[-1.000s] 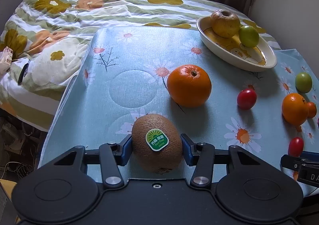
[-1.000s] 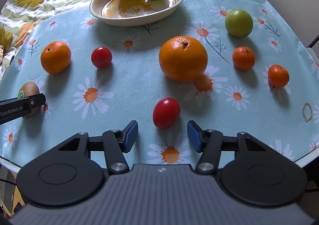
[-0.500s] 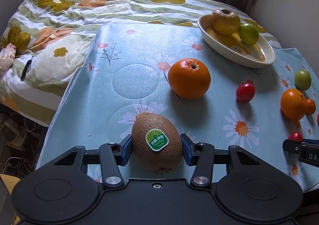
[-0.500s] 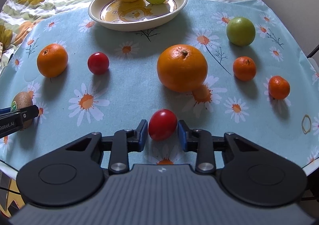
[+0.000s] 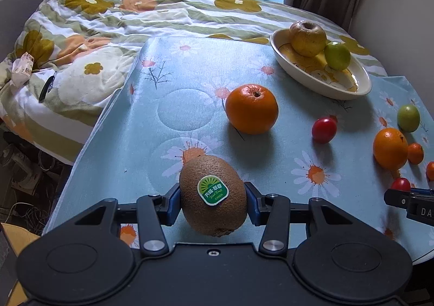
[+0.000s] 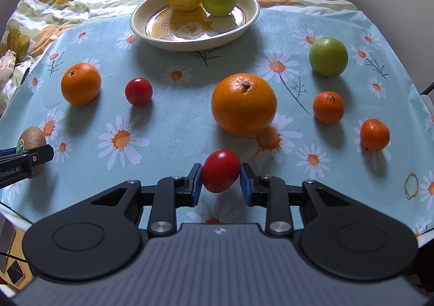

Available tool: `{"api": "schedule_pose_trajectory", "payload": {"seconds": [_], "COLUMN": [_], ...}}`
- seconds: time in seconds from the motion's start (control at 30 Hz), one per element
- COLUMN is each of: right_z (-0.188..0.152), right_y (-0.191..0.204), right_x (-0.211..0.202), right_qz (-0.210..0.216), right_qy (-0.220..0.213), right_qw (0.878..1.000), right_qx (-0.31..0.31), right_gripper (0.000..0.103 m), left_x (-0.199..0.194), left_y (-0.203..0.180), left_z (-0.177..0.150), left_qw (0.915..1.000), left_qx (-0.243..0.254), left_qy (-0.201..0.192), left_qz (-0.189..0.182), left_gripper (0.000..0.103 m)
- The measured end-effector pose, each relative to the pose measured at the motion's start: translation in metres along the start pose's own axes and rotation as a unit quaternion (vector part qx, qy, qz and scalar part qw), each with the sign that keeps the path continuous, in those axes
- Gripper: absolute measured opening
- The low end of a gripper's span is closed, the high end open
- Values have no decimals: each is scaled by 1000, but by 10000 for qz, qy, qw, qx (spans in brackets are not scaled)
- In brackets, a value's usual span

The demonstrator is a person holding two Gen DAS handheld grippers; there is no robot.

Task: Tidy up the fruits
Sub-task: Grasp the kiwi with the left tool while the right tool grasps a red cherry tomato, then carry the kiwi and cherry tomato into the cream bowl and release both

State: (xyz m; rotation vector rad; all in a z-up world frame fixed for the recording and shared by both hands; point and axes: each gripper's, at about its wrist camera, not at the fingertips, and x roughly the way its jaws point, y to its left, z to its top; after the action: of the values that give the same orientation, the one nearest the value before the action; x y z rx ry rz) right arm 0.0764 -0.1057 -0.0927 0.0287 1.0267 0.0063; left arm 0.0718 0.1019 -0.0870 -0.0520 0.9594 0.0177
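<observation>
Left gripper (image 5: 213, 198) clamping fuzzy brown kiwi (image 5: 213, 198) w/ green sticker, right gripper (image 6: 220, 179) pinching glossy red tomato (image 6: 220, 170)

Soft daylight from the window, both shots sharp but heavily fisheyed

Light comes in from behind the bowl (image 6: 194, 44), so every fruit drops a soft shadow toward the camera on the tabletop (image 6: 168, 127). There's a bit of glare on the bowl's glazed inside and a small highlight on the red tomato (image 6: 220, 171). Corners go black, edges bend hard, and the floor left of the tabletop is murky and dim.
</observation>
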Motion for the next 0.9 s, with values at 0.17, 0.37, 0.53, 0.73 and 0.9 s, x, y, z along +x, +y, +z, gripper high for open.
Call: {"api": "schedule_pose_trajectory", "payload": {"seconds": [0.17,0.37,0.53,0.73,0.9], "right_z": [2,10,23,42,61], "right_y": [-13,-34,-52,-72,-88], "right_x": [-12,-30,-48,-68,-76], "right_qz": [66,221,440,650,789], "right_qy": [-105,-258,-405,-679,-828], "right_qw": [9999,9992,9976,9934,9900], "right_qx": [-114,-207,-353,-657,-828], "right_gripper": [44,44,44,44,44], "left_x": [-19,-44,-62,-81,-88], "left_y": [-16,-42,-67,-96,-113], "left_z": [2,8,14,22,34], "left_qw": [9998,9990,9979,9960,9941], "left_qx": [-44,-35,-79,-160,-267], "left_qy": [-176,-433,-643,-879,-1038], "left_qz": [-2,-37,-51,-52,-136], "left_gripper": [52,52,52,52,52]}}
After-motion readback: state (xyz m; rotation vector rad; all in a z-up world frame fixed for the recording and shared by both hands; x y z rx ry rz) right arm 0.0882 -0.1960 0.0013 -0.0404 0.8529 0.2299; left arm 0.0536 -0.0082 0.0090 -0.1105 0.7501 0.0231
